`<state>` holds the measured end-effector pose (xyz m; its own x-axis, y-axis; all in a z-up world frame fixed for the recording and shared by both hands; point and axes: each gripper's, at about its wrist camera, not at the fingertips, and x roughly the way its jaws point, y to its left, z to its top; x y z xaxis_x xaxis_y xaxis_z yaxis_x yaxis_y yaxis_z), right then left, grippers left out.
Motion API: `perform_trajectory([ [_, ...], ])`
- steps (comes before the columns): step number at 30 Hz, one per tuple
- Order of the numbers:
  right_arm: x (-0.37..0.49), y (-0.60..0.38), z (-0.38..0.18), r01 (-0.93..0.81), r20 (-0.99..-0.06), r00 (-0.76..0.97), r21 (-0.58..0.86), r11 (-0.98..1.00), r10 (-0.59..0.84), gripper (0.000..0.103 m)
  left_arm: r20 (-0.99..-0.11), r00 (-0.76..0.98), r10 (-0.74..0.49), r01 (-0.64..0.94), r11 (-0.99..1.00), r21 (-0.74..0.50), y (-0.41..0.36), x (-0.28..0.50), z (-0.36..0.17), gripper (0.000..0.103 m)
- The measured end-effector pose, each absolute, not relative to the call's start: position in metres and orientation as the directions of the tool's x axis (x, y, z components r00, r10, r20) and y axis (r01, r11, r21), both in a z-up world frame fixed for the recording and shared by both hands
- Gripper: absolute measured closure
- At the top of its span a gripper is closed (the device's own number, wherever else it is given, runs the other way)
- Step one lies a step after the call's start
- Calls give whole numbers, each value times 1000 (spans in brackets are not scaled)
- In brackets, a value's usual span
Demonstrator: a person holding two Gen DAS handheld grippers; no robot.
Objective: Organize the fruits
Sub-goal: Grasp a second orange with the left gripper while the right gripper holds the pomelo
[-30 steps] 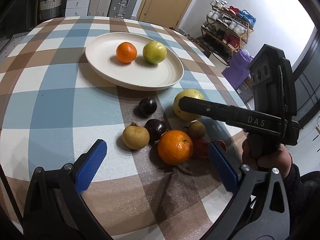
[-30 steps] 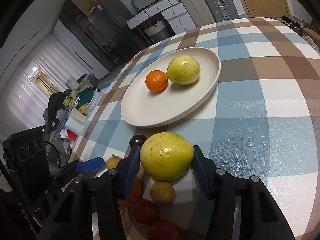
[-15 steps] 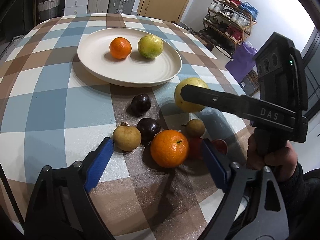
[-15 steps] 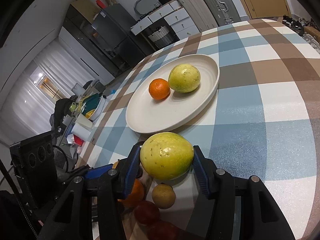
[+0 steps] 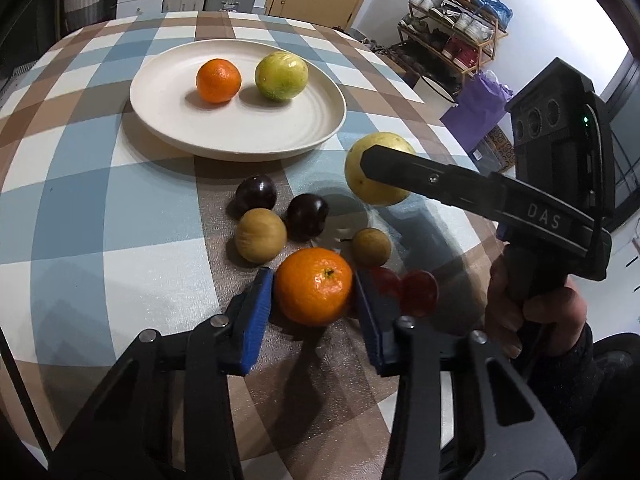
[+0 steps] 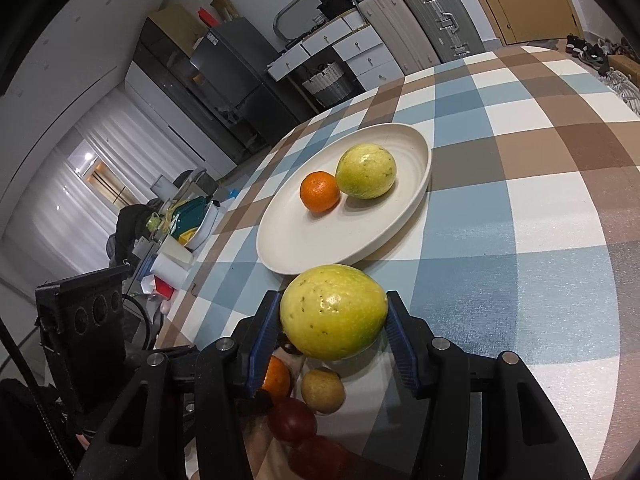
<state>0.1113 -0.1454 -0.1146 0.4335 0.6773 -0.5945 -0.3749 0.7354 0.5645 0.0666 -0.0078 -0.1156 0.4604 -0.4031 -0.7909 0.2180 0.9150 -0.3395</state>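
Left wrist view: the left gripper (image 5: 314, 298), jaws closing, brackets an orange (image 5: 314, 286) on the checked table (image 5: 100, 208), pads touching its sides. Right wrist view: the right gripper (image 6: 333, 332) clamps a yellow-green fruit (image 6: 333, 317), just before the plate (image 6: 288, 240).

"DAS" on right tool (image 5: 460, 184) arm
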Motion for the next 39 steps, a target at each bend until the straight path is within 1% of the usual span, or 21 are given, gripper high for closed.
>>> perform_trajectory([
  [5,110,-150,-114,-373,-588,437,570,733,680,50,-790,453,-413,207,911,-358,-5,68,-116,67],
  [15,110,-156,-113,-365,-584,445,574,733,679,50,-786,462,-411,218,912,-348,-7,64,-108,67],
  [18,109,-158,-111,-364,-584,450,571,736,676,50,-775,463,-430,211,903,-375,-4,64,-104,67],
  [30,111,-158,-101,-360,-587,465,558,748,662,50,-741,506,-441,240,897,-371,3,67,-78,67],
  [39,117,-151,-95,-372,-587,462,553,746,665,50,-728,523,-443,226,896,-383,14,83,-72,67],
])
